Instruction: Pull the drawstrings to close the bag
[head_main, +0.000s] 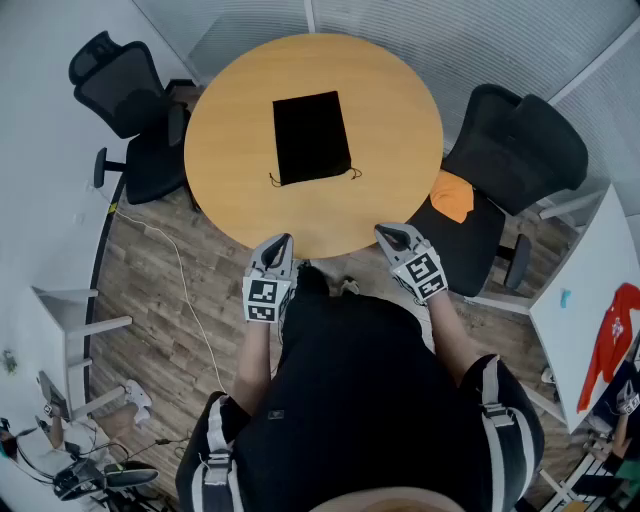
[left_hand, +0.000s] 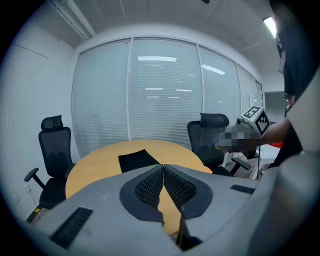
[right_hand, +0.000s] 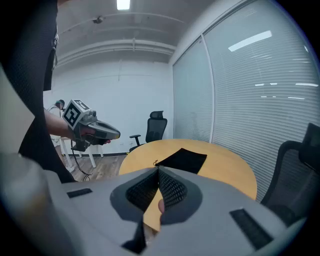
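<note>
A flat black drawstring bag (head_main: 311, 136) lies in the middle of the round wooden table (head_main: 230, 200), its open end toward me with thin cords trailing at both near corners (head_main: 352, 174). My left gripper (head_main: 281, 245) hovers shut and empty at the table's near edge, left of centre. Level with it to the right, my right gripper (head_main: 389, 235) is shut with nothing in it. Both are well short of the bag. The bag (left_hand: 137, 160) shows beyond the closed jaws in the left gripper view, and the bag (right_hand: 184, 160) likewise in the right gripper view.
A black office chair (head_main: 135, 110) stands left of the table. Another black chair (head_main: 510, 170) at the right carries an orange cloth (head_main: 453, 195). A white table (head_main: 590, 320) with a red item sits at far right. A white cable (head_main: 185, 290) runs over the wood floor.
</note>
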